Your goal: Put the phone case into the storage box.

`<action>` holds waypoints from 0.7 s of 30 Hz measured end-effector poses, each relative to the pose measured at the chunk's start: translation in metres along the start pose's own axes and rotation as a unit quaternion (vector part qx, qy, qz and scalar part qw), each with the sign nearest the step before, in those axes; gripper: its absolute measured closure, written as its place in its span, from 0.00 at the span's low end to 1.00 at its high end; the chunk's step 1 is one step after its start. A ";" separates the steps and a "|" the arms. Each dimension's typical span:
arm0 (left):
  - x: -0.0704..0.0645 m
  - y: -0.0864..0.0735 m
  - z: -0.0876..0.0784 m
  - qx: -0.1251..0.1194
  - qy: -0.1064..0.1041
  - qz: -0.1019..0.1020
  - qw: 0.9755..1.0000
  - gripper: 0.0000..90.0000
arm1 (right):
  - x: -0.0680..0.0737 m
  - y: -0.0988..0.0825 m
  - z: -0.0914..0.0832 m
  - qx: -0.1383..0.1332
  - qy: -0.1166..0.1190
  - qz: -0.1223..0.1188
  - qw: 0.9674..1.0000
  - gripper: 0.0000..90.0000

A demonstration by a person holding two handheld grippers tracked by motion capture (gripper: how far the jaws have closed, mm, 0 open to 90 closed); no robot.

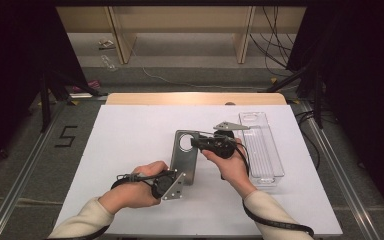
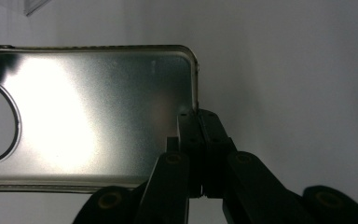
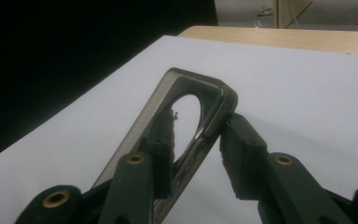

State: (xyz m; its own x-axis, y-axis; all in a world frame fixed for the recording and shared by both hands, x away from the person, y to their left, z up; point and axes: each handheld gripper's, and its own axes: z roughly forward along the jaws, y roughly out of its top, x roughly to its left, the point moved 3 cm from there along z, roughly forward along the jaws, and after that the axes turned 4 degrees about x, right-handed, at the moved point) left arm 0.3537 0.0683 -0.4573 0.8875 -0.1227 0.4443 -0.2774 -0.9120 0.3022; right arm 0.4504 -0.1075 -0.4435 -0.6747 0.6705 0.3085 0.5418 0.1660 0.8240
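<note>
A flat metal plate (image 1: 185, 159) with a big round hole (image 1: 185, 142) near its far end lies on the white sheet (image 1: 130, 150) that covers the table (image 1: 195, 98). It sits near the middle of the sheet, with its long side running away from the person.

The left hand-held gripper (image 1: 176, 176) is at the near end of the metal plate. In the left gripper view, the jaws of the left hand-held gripper (image 2: 199, 116) are pressed tight together on the plate's raised edge (image 2: 196, 79), near a rounded corner, so it is pinching the metal plate (image 2: 88, 116).

The right hand-held gripper (image 1: 196, 142) is at the far end, by the hole. In the right gripper view, the right hand-held gripper (image 3: 196, 140) has one jaw on each side of the plate's rim beside the hole (image 3: 186, 121). One jaw reaches in through the hole and sits close against the rim. The other jaw is just outside the rim, with a thin gap, so this gripper is not pinching the metal plate (image 3: 191, 107) yet.

A clear plastic tray (image 1: 261, 147) lies on the sheet just to the right of the right hand (image 1: 232, 167).
</note>
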 end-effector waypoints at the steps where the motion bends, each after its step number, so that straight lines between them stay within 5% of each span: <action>1: 0.000 0.000 0.001 0.000 0.001 -0.001 1.000 0.99 | 0.002 0.001 -0.001 0.002 0.000 0.001 1.000 0.75; 21: 0.001 -0.002 0.011 0.005 0.011 -0.001 1.000 0.99 | 0.017 0.007 -0.010 -0.011 -0.007 0.040 0.999 0.90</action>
State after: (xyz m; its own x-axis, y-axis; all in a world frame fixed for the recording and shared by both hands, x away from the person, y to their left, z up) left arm 0.3588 0.0659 -0.4667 0.8795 -0.1115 0.4626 -0.2713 -0.9162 0.2949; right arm 0.4378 -0.1021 -0.4281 -0.6230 0.6905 0.3676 0.5823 0.0956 0.8073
